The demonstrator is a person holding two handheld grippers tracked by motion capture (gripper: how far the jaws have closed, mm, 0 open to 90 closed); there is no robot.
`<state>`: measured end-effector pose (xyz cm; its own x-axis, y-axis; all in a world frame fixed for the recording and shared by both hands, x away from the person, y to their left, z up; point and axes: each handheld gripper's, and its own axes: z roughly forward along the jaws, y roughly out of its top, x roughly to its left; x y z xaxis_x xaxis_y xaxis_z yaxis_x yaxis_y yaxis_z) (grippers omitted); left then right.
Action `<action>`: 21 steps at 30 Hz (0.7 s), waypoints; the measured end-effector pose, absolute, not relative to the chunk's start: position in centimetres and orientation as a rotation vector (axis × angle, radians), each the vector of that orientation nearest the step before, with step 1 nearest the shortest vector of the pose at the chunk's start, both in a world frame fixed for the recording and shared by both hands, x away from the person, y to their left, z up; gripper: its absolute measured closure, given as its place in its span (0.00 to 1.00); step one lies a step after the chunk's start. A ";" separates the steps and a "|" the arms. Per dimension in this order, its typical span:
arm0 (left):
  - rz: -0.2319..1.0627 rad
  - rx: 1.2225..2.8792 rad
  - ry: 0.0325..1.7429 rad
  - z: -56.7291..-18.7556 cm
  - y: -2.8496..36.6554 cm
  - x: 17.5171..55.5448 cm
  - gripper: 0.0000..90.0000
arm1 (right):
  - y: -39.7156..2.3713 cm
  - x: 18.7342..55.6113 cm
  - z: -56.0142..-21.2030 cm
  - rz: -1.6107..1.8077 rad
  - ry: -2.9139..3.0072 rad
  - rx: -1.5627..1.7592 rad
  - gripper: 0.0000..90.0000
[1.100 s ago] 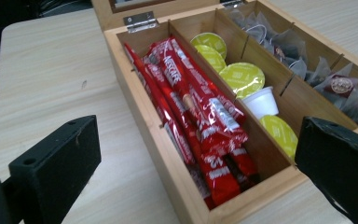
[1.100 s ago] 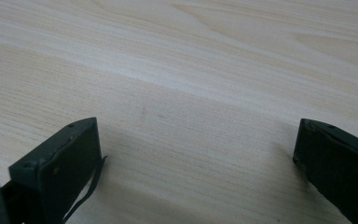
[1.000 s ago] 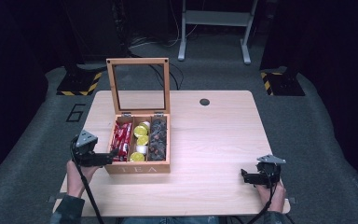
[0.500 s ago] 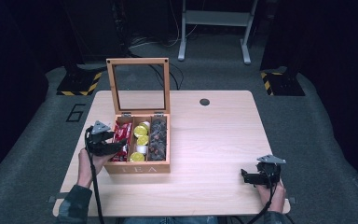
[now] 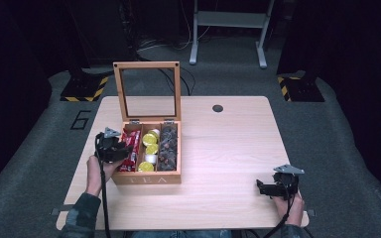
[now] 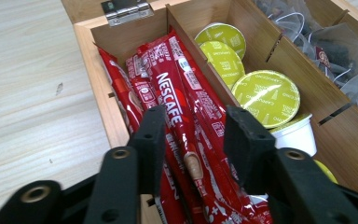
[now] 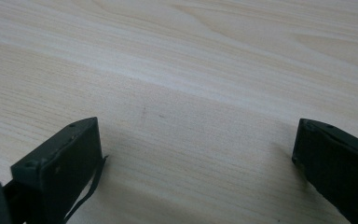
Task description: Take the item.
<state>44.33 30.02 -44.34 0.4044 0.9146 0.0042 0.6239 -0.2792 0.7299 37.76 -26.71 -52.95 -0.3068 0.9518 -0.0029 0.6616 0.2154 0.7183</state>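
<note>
A wooden tea box (image 5: 146,178) stands open on the table, its glass-paned lid (image 5: 147,65) upright. Its left compartment holds red Nescafe sticks (image 5: 134,138), the middle one yellow-lidded capsules (image 5: 152,141), the right one dark tea bags (image 5: 168,146). My left gripper (image 5: 126,148) hangs over the left compartment. In the left gripper view its open jaws (image 6: 193,126) straddle the red sticks (image 6: 177,95), with the capsules (image 6: 265,95) and tea bags (image 6: 335,46) beyond. My right gripper (image 5: 261,187) rests open at the front right of the table (image 7: 196,135), with bare wood between its jaws.
The light wooden table (image 5: 228,144) has a round cable hole (image 5: 218,108) near its far edge. Dark carpeted floor lies around it, with a metal stand (image 5: 228,29) and yellow-black striped bases (image 5: 84,89) behind.
My left gripper has moved from beside the box's front left corner, forward and right over the red sticks. The right gripper has stayed put.
</note>
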 end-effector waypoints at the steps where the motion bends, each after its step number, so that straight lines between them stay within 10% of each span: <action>1: 0.586 2.009 1.323 -44.4 29.9 44.4 0.71 | -26.7 37.8 -52.9 0.865 2.048 1.490 0.01; 21: 0.550 1.987 1.399 -45.0 29.6 44.6 0.91 | -26.7 37.8 -52.9 0.868 2.049 1.488 0.01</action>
